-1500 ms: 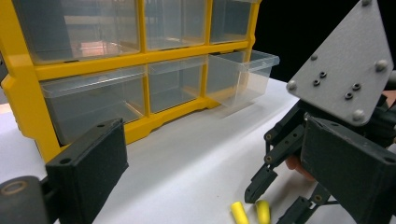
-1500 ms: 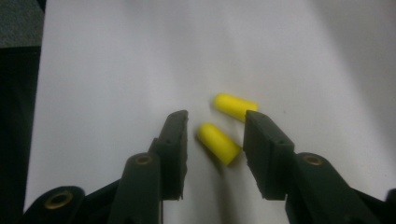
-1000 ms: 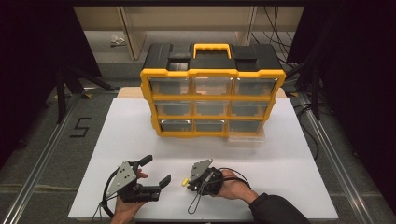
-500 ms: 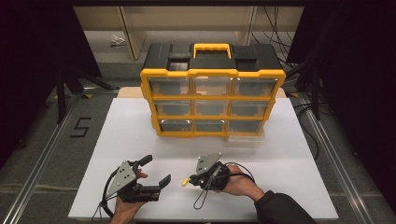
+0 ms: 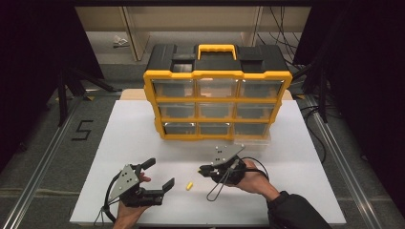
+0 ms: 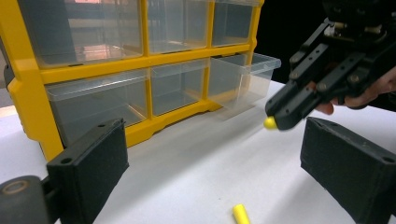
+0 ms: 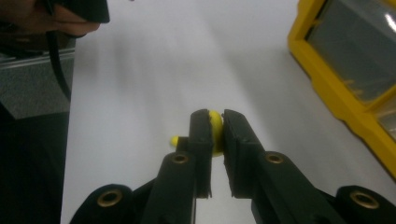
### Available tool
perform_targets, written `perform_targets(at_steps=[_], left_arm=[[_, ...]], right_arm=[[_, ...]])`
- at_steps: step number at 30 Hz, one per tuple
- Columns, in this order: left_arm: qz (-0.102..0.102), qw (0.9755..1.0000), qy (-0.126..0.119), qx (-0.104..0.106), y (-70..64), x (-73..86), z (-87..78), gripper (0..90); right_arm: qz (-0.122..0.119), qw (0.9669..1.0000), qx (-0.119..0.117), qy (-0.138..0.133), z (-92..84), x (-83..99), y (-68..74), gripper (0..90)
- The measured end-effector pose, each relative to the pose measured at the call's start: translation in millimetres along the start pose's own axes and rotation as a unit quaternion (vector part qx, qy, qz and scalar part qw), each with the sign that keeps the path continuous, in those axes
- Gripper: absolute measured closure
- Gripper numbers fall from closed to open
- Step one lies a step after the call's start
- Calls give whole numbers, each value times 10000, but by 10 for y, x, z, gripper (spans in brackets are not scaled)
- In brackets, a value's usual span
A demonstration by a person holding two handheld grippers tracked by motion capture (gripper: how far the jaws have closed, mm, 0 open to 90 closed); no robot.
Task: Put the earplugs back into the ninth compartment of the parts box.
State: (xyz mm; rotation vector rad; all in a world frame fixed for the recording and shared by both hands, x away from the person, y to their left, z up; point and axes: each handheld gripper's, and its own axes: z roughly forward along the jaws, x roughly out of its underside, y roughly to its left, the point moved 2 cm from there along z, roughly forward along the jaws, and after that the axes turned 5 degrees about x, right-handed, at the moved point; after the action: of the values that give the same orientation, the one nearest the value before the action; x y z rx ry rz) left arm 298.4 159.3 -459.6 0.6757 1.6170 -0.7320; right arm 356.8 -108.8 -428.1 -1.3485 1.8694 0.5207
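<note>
My right tongs [image 5: 204, 169] are clamped on a small yellow foam plug [image 7: 215, 128], which sits pinched between the two black pads with one rounded end peeking out at the side, held above the white counter [image 5: 296, 191] just in front of the yellow-framed organiser of clear plastic drawers [image 5: 217, 102]. My left tongs [image 5: 160, 174] stand wide with nothing between them, resting near the counter's front edge, and a second small yellow plug [image 5: 189, 185] lies on the counter between my two hands. The bottom right clear drawer [image 6: 243, 77] is pulled out of the frame, so I judge that the plug goes there. To do this well, I should keep the squeeze steady, since the plug is soft and sits close to the pad tips, where it could slip out sideways. I would carry it level over the drawer's front wall, lower the tips inside its rim, and only then let go, keeping my left tongs clear of the path.
</note>
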Motion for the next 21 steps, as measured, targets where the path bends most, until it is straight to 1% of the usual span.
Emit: perform_targets(at_steps=[5, 9, 12, 18, 21], left_arm=[[0, 10000, 3, 2, 0, 0, 1, 73], [-1, 10000, -6, -3, 0, 0, 0, 72], [3, 10000, -25, -11, -1, -2, -2, 72], [5, 10000, -25, -13, -1, -3, -1, 72], [2, 10000, -26, -16, 0, -3, -2, 72]], right_arm=[[103, 9997, 159, -166, -93, -21, -71, 826], [196, 9988, 311, -320, -179, -42, -133, 826], [301, 9977, 404, -445, -246, -58, -175, 826], [432, 9950, 619, -653, -377, -89, -248, 826], [497, 9938, 694, -709, -421, -86, -285, 826]])
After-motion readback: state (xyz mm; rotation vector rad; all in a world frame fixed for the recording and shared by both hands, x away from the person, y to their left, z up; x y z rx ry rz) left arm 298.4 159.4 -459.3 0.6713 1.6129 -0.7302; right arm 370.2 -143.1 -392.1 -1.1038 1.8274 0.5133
